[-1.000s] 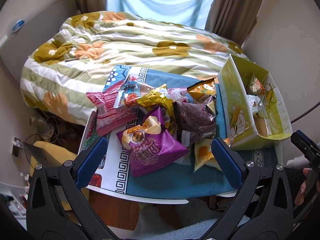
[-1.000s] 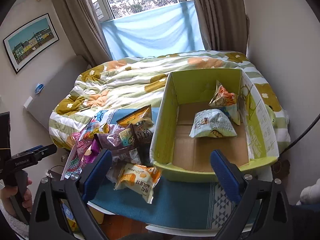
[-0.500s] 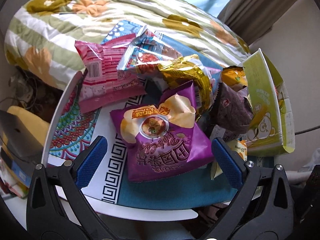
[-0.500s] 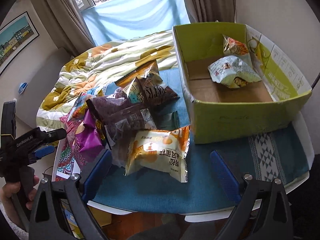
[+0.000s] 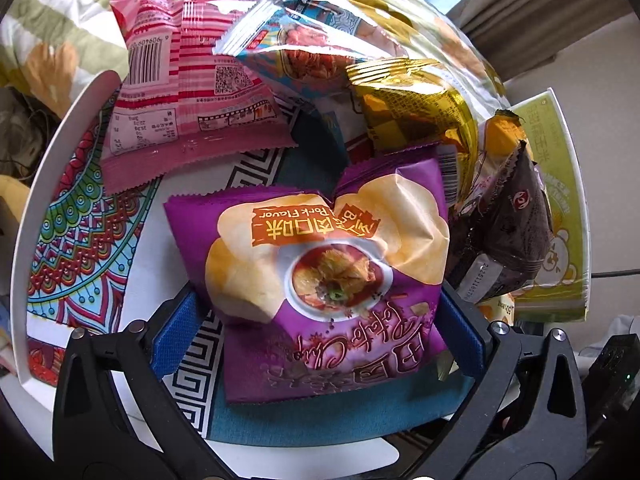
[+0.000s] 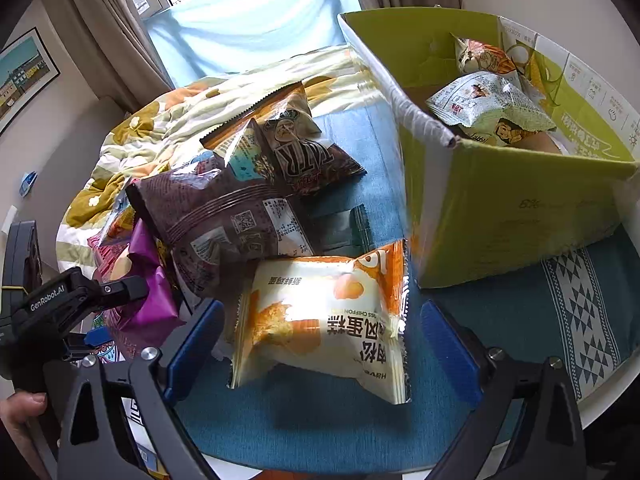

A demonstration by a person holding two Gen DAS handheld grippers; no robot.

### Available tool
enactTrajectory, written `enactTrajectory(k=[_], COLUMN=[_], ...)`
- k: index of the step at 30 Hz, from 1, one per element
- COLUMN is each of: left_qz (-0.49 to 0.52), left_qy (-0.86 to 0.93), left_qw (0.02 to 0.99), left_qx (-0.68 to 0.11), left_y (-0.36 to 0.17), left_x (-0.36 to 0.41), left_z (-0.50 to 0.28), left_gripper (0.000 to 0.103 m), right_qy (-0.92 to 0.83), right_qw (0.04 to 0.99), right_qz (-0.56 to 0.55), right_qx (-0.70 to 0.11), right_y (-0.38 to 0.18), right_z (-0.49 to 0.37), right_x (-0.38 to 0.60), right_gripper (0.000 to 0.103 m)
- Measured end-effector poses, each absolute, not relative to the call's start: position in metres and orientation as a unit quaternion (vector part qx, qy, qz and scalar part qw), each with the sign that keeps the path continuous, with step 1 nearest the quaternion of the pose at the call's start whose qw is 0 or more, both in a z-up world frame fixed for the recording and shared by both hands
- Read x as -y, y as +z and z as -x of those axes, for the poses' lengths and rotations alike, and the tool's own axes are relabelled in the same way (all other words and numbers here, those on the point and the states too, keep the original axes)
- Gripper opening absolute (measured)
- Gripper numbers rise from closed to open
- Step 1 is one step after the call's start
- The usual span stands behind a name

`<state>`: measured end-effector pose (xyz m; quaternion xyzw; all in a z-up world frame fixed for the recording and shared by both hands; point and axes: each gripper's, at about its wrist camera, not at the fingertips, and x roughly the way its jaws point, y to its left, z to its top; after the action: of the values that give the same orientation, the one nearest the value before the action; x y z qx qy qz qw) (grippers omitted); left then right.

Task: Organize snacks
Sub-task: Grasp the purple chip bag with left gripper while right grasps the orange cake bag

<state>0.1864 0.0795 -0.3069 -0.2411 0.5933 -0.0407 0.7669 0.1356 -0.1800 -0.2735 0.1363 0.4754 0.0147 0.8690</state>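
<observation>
The left gripper (image 5: 320, 332) has its jaws wide, one on each side of the purple chip bag (image 5: 320, 272), whose lower edges sit between the blue pads without a pinch yet. The right gripper (image 6: 320, 344) is likewise spread wide around the orange cake packet (image 6: 324, 320) lying on the tabletop (image 6: 520, 316). This looks like the picking step: each pair of jaws needs to narrow on its bag, gently, since both are puffy. Behind lie the brown bags (image 6: 224, 216), and beyond them to the right the green box (image 6: 512, 208), which already holds two packets, is the likely destination
</observation>
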Motion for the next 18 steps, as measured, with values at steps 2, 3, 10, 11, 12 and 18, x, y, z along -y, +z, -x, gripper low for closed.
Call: enactTrajectory(k=[2, 3, 10, 11, 12, 18], left_qz=[0.245, 0.242, 0.227, 0.221, 0.217, 0.215], left_qy=[-0.052, -0.056, -0.075, -0.075, -0.077, -0.079], left_qw=[0.762, 0.761, 0.765, 0.767, 0.768, 0.770], left_qx=[-0.597, -0.599, -0.598, -0.598, -0.597, -0.596], left_y=[-0.313, -0.315, -0.315, -0.312, -0.312, -0.307], left_x=[-0.079, -0.077, -0.072, -0.070, -0.070, -0.079], left_z=[-0.185, -0.184, -0.183, -0.181, -0.181, -0.170], left_gripper=[0.094, 0.092, 0.077, 0.076, 0.076, 0.075], right_qy=[0.014, 0.013, 0.001, 0.001, 0.001, 0.024], right_qw=[0.867, 0.867, 0.865, 0.863, 0.862, 0.847], right_qz=[-0.136, -0.134, -0.121, -0.121, -0.124, -0.154], right_qx=[-0.479, -0.479, -0.487, -0.490, -0.491, -0.509], right_y=[-0.279, -0.281, -0.290, -0.292, -0.294, -0.308], right_z=[-0.138, -0.139, -0.147, -0.148, -0.148, -0.157], right_x=[0.179, 0.179, 0.179, 0.179, 0.180, 0.185], right_gripper=[0.098, 0.098, 0.098, 0.098, 0.098, 0.098])
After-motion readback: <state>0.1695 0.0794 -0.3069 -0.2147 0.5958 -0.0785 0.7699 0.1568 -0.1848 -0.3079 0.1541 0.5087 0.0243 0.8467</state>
